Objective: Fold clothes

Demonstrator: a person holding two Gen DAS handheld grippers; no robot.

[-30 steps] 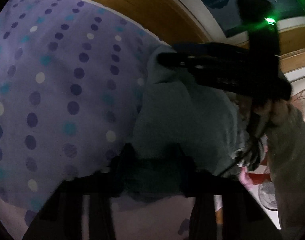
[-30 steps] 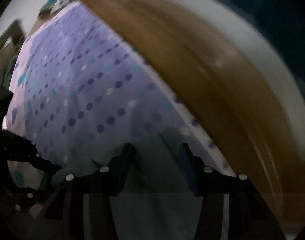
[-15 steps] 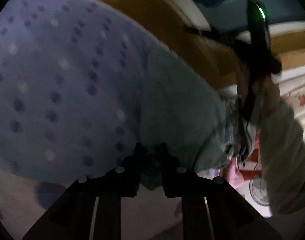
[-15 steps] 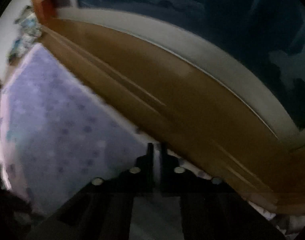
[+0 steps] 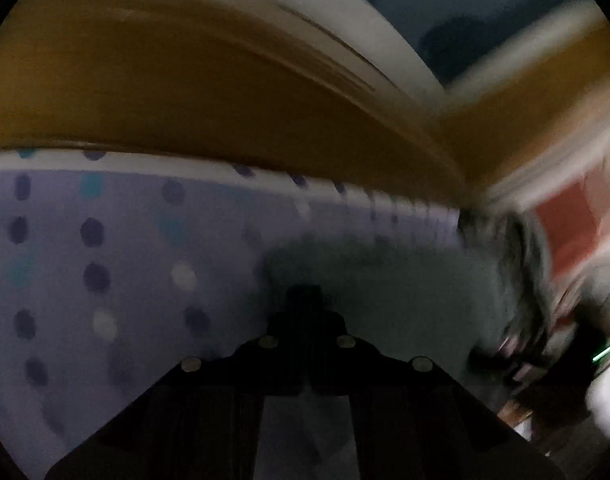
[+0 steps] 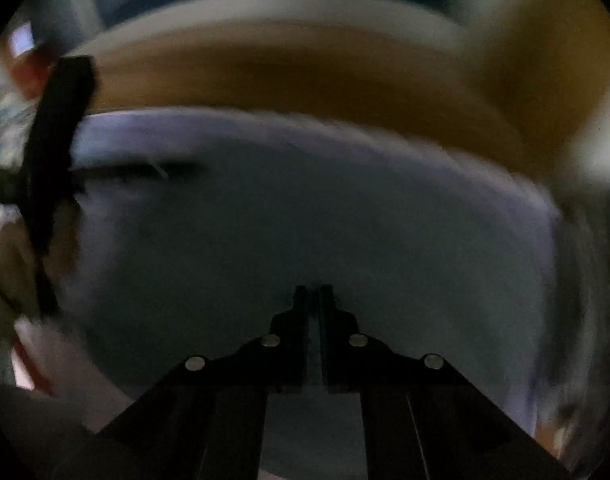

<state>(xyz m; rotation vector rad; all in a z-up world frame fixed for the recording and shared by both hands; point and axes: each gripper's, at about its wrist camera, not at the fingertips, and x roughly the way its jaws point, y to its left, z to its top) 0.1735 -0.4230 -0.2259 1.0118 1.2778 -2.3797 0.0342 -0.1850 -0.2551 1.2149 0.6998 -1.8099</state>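
Note:
A pale grey-green garment (image 5: 405,280) lies on the lilac dotted bedsheet (image 5: 105,240). My left gripper (image 5: 305,300) sits at its near left edge, jaws closing tight with a fold of the cloth pinched between them. In the right wrist view the same garment (image 6: 305,208) spreads wide ahead. My right gripper (image 6: 313,292) has its jaws closing to a thin slit on the cloth's near edge. The left gripper's black body (image 6: 61,140) shows at that view's left edge. Both views are dark and blurred.
A brown wooden bed board (image 5: 185,92) runs along the far side of the sheet, with a white ledge and dark blue wall above it. A red and white thing (image 5: 565,232) is smeared at the right. The board (image 6: 305,76) also crosses the right wrist view.
Both grippers went from apart to shut on the garment's edge. Both hands swept sideways and the right one rolled, so the board now lies level across both views.

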